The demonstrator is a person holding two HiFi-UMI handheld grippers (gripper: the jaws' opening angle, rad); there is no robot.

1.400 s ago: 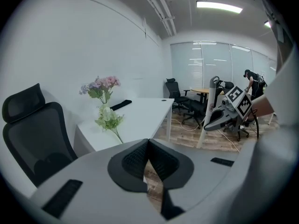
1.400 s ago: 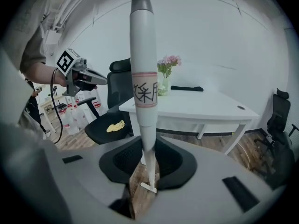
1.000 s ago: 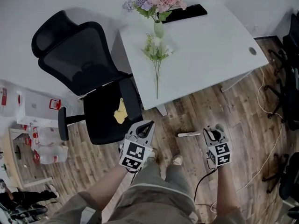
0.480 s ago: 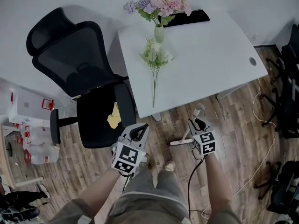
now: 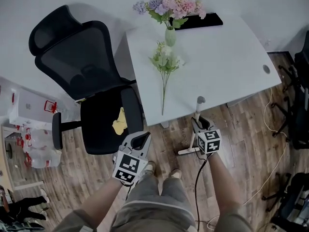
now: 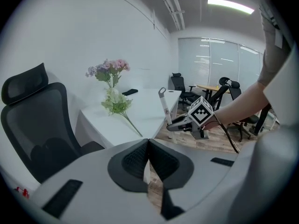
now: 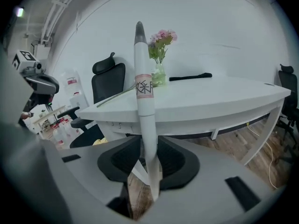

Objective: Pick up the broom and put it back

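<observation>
Right gripper (image 5: 197, 123): both pads are clasped on the white handle of the broom (image 7: 144, 90). The jaws have just been opening a little, yet the handle sits between them with a pad against each side. The broom stands nearly upright. Its grey-capped top rises just past the near edge of the table (image 5: 227, 57), and its lower end shows close to the wooden floor (image 5: 244, 129), just left of the gripper.

Left gripper (image 5: 141, 139): the jaws are clenched tip to tip with nothing between them. It is held to the left of the right gripper and well apart from the broom, above the person's legs (image 5: 154, 197).

Far side: the white table carries a vase of pink and lilac flowers (image 5: 170, 33) near its far left corner. A loose flower sprig (image 5: 165, 64) lies flat with its stem pointing to the near edge. A dark flat object (image 5: 200, 21) lies along the far edge.

Left: a black office chair (image 5: 79, 64) stands beside the table, with a yellow item (image 5: 119, 122) on its seat.
</observation>
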